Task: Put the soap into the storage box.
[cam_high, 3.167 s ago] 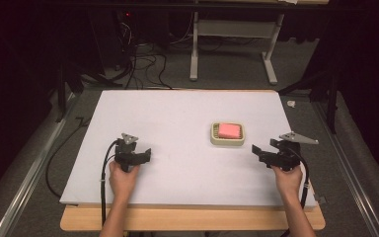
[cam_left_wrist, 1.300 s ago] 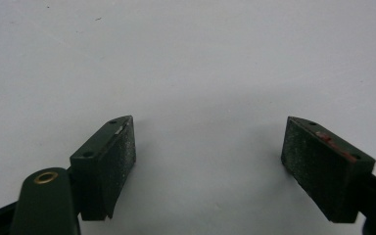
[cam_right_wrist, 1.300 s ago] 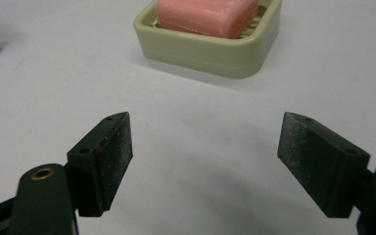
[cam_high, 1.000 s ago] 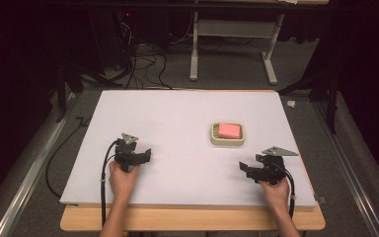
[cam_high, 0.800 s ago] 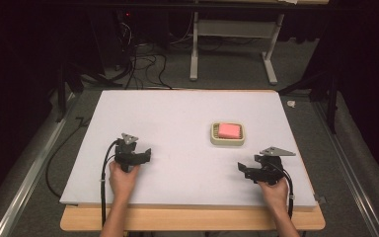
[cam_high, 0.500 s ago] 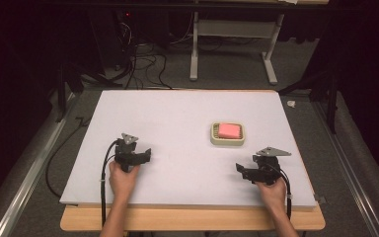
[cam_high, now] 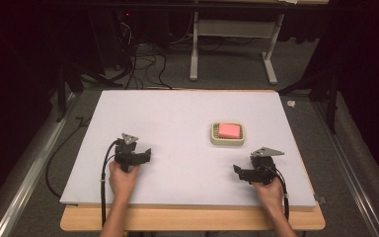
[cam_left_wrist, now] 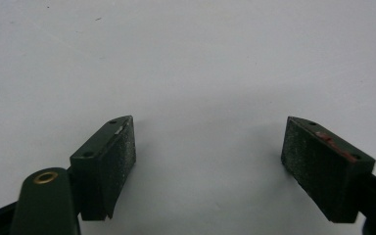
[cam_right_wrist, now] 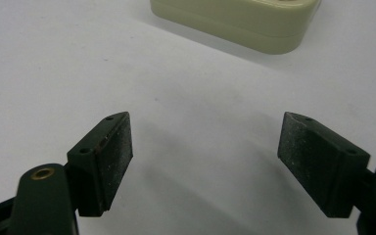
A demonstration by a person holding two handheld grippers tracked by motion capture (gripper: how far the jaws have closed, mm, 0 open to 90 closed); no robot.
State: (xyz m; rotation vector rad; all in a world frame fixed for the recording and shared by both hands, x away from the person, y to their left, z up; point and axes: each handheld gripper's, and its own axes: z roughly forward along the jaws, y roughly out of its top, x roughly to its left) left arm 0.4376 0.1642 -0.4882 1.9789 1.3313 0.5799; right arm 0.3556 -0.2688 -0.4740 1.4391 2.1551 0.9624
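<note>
A cream rectangular dish (cam_high: pixel 227 134) holding a pink block (cam_high: pixel 228 131) sits on the white board (cam_high: pixel 177 113), right of centre. My right gripper (cam_high: pixel 236 171) rests low on the board, in front of the dish and a little to its right, apart from it. In the right gripper view, my right gripper (cam_right_wrist: pixel 205 142) is open with nothing between its pads, and the dish's near wall (cam_right_wrist: pixel 240 17) lies ahead at the top. My left gripper (cam_high: pixel 147 154) sits at the board's left front. In its own view, my left gripper (cam_left_wrist: pixel 208 147) is open over bare board.
The white board lies on a wooden table whose front edge (cam_high: pixel 192 219) shows below it. Cables (cam_high: pixel 143 64) and a metal stand (cam_high: pixel 232 44) are on the floor beyond the far edge. A small white object (cam_high: pixel 291 103) lies off the board's right corner.
My right gripper has moved left and toward the front edge, away from the board's right side. The left gripper and the dish have stayed where they were.
</note>
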